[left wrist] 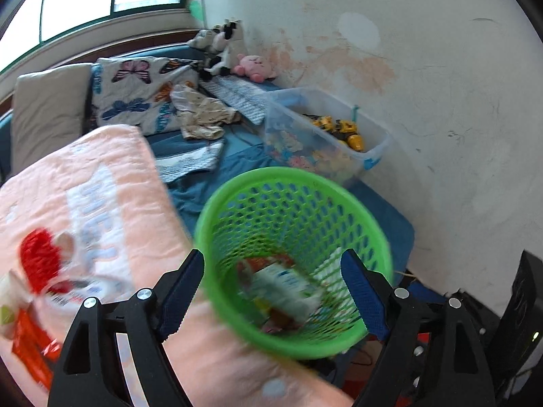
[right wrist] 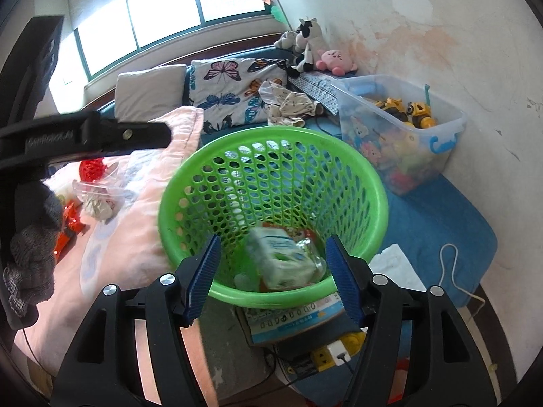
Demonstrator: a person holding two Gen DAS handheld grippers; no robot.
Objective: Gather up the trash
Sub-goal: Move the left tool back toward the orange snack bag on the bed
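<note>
Right gripper [right wrist: 271,271] was nearest the lens, jaws spread w/ nothing pinched, aimed into the green basket [right wrist: 353,169]. Left gripper [left wrist: 271,291], likewise spread and empty. Remaining trash [right wrist: 96,200] lay mid-left of frame on the pink blanket [right wrist: 142,237], closer to the left gripper.

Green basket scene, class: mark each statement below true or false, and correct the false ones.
1. The green basket already holds trash. True: a white carton lies inside.
2. The right gripper clamps the carton. False: its jaws stand open and empty.
3. A clear toy bin sits against the wall. True.
4. The pink blanket has no trash on it. False: wrappers lie there.
</note>
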